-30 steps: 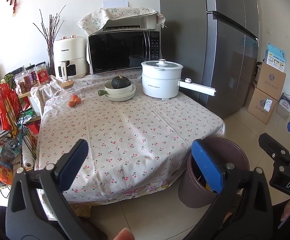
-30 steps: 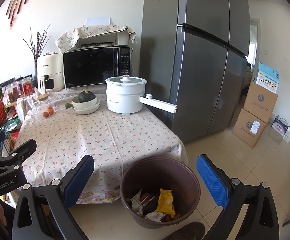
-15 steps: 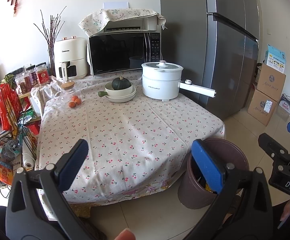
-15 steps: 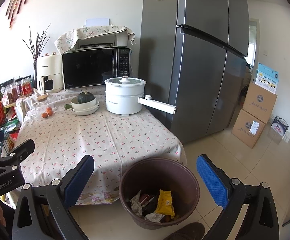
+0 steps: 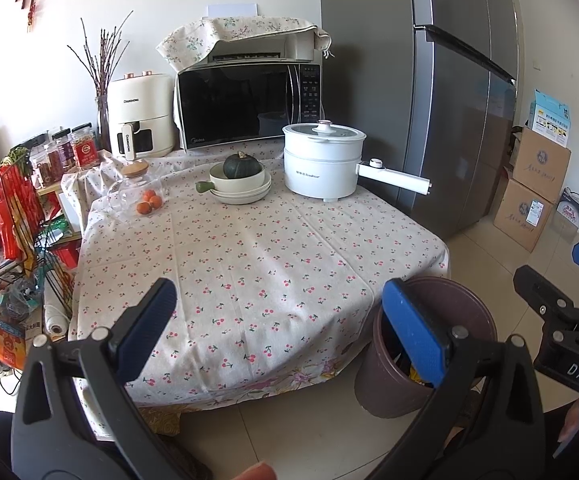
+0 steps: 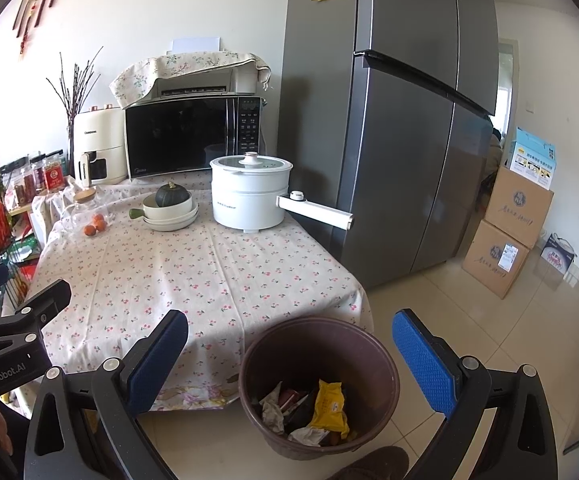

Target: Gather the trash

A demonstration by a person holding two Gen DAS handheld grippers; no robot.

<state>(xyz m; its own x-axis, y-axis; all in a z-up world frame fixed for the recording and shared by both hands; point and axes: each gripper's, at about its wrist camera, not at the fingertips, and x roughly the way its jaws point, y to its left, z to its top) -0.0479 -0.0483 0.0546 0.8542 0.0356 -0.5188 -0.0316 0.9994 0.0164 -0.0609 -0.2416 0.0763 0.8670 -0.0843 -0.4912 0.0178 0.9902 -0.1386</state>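
A brown trash bin [image 6: 318,384] stands on the floor at the table's near right corner, holding a yellow wrapper [image 6: 329,406] and crumpled papers. In the left wrist view the same bin [image 5: 417,352] shows partly behind a blue finger. My right gripper [image 6: 289,356] is open above and just in front of the bin, nothing between its fingers. My left gripper [image 5: 281,326] is open over the near edge of the cherry-print tablecloth [image 5: 249,264], also empty. No loose trash shows on the cloth.
At the table's far end are a white electric pot [image 5: 323,166] with a long handle, a dark squash in stacked bowls [image 5: 241,184], a glass jar with small oranges [image 5: 145,196], a microwave [image 5: 249,104]. Grey fridge [image 6: 389,140] right, cardboard boxes [image 6: 505,232], cluttered rack [image 5: 5,240] left.
Both views have drifted back and slightly upward from the table; the bin sits a little lower in the right wrist view. Both grippers stay open and empty.
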